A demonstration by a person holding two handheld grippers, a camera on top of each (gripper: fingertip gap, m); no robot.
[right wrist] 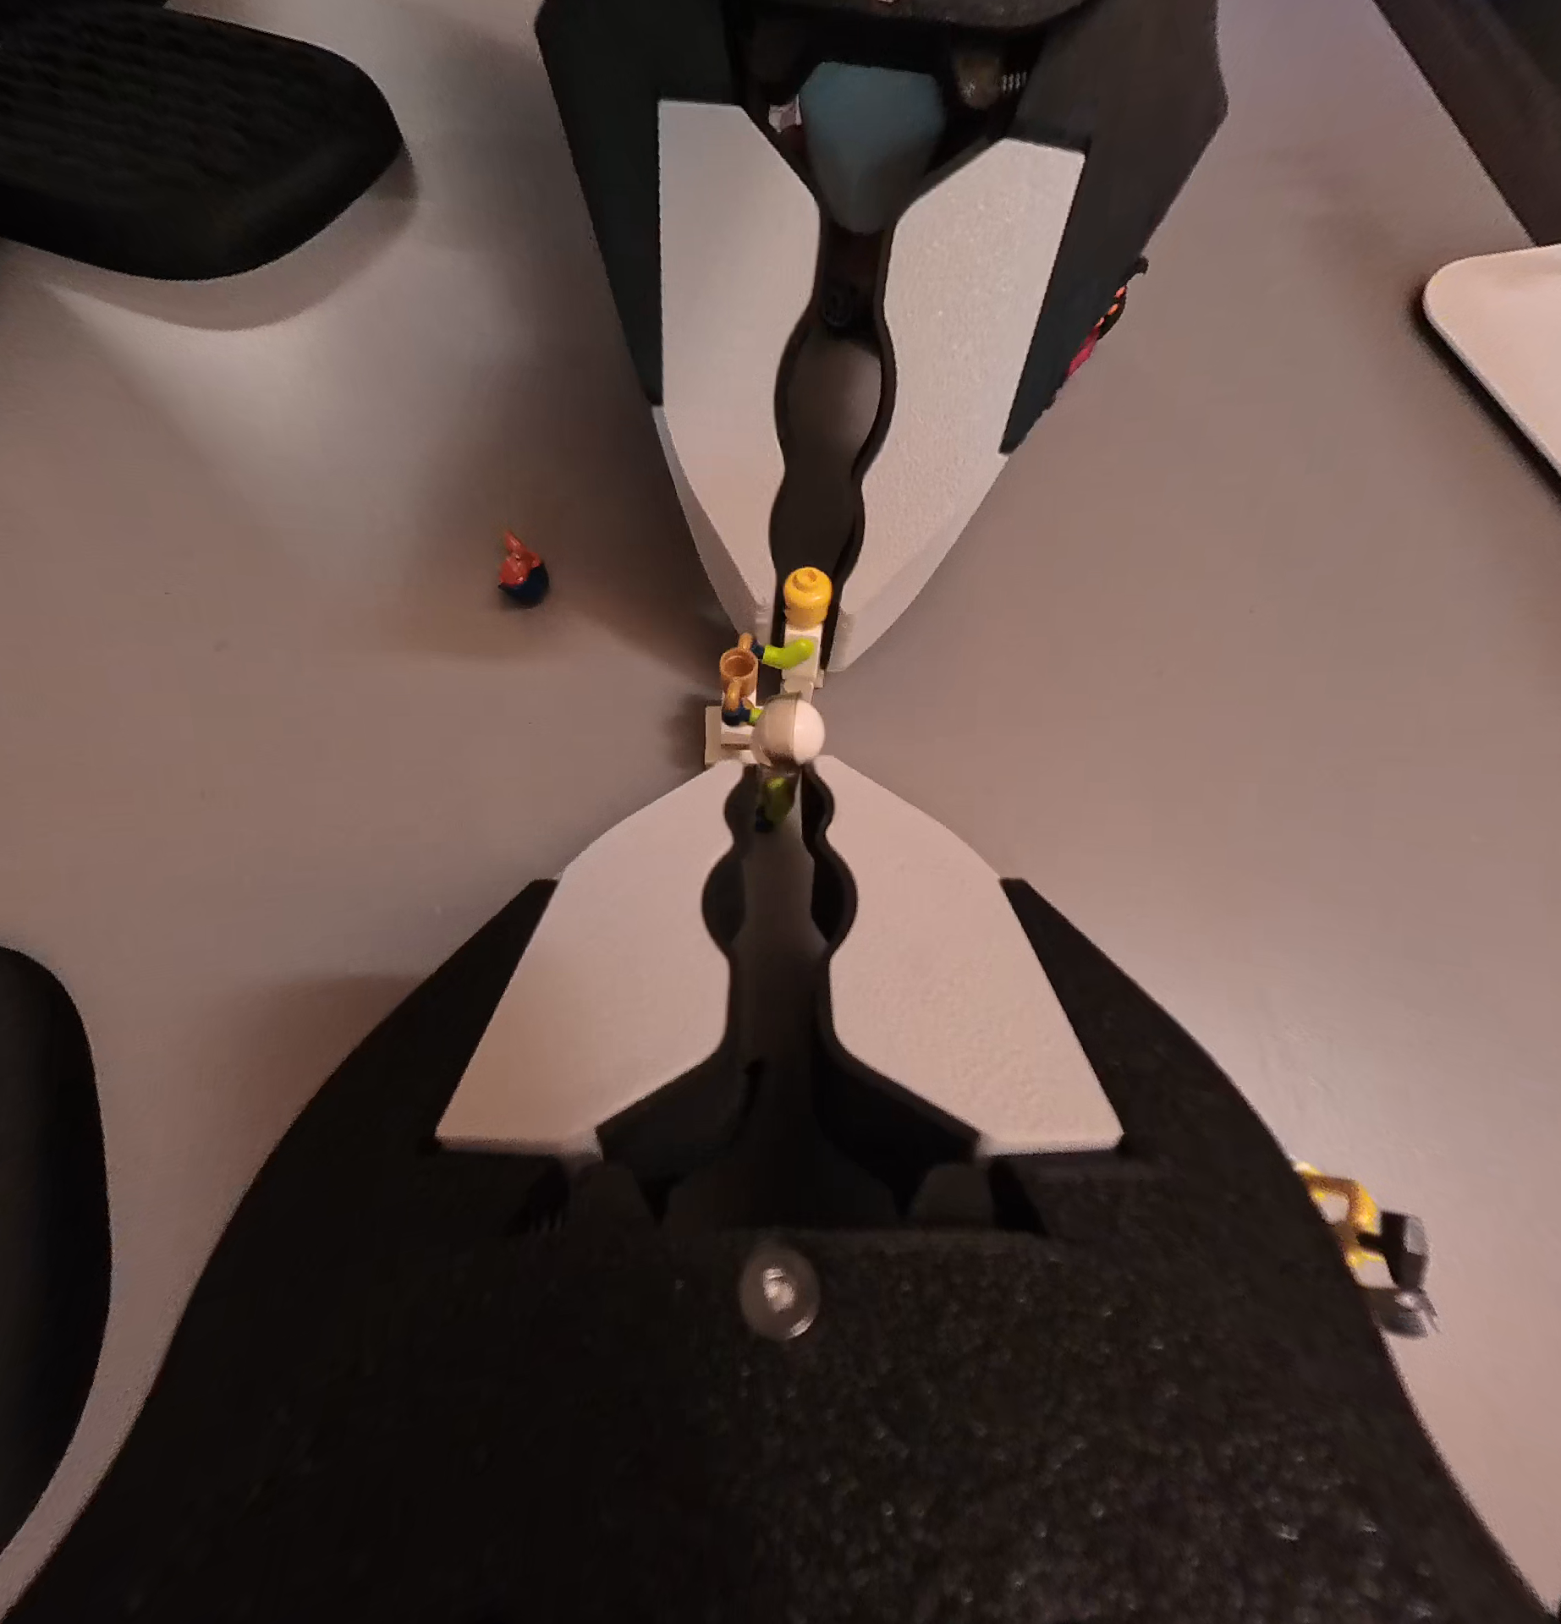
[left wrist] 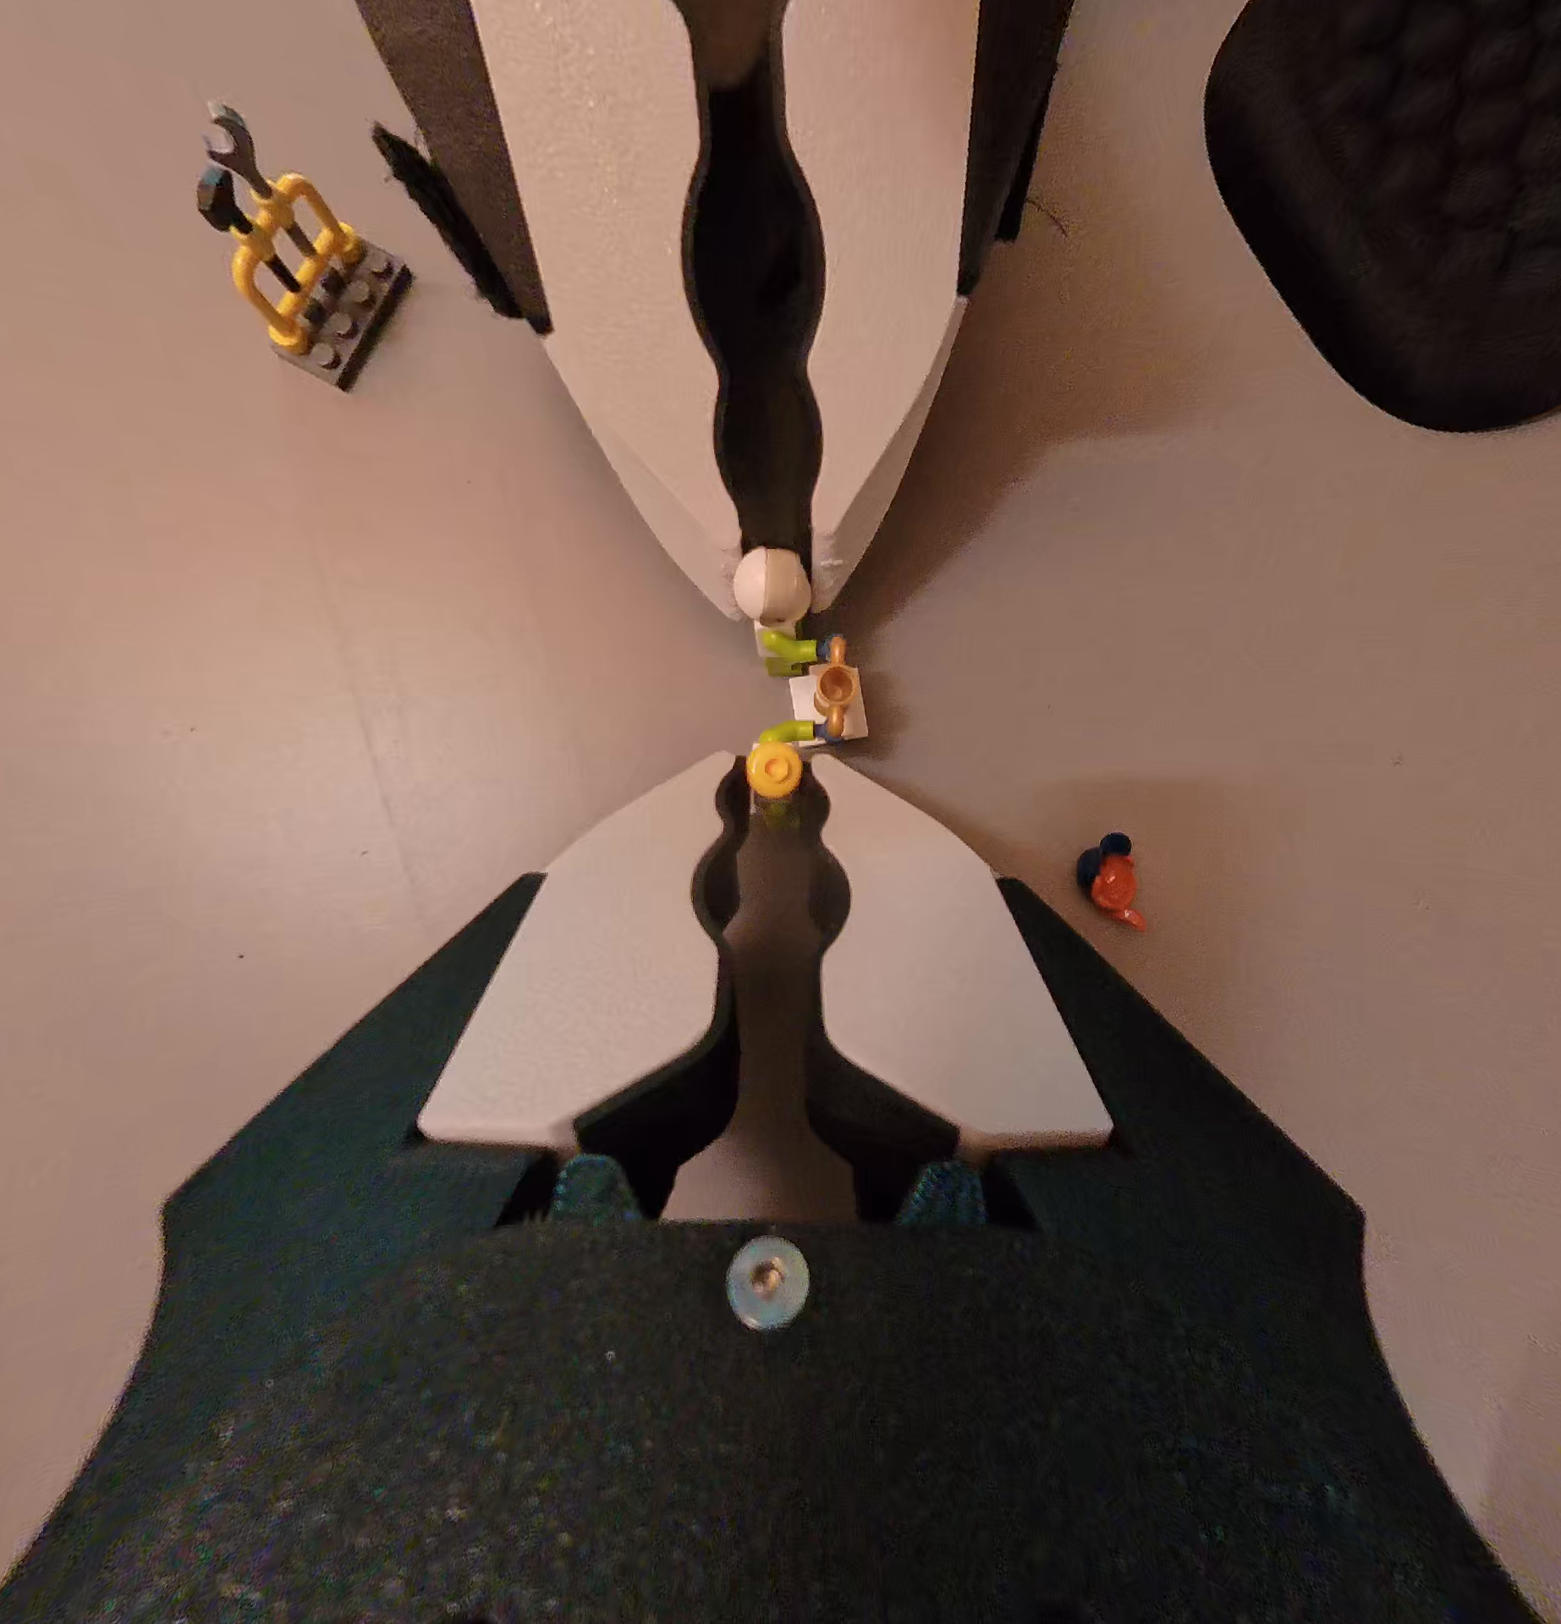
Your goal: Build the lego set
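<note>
Currently, two lego figures are held nose to nose above the counter (left wrist: pixel 231 791). Left tongs (left wrist: pixel 775 786) are pinched on the yellow-headed figure (left wrist: pixel 774 773); right tongs (right wrist: pixel 781 773) are pinched on the white-helmeted figure (right wrist: pixel 787 729). A gold trophy (left wrist: pixel 836 681) on a white plate (left wrist: pixel 854 716) sits between them. Likely step: seating both figures on the plate, so grips should be kept square and pressure straight. Counted: one tool rack (left wrist: pixel 315 264) far left, two figures, one trophy, one loose red hairpiece with cap (left wrist: pixel 1111 879) right.

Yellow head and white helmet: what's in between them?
A little gold cup sits between the yellow head and the white helmet, with lime-green arms reaching to it. Both wrist views show it.
</note>
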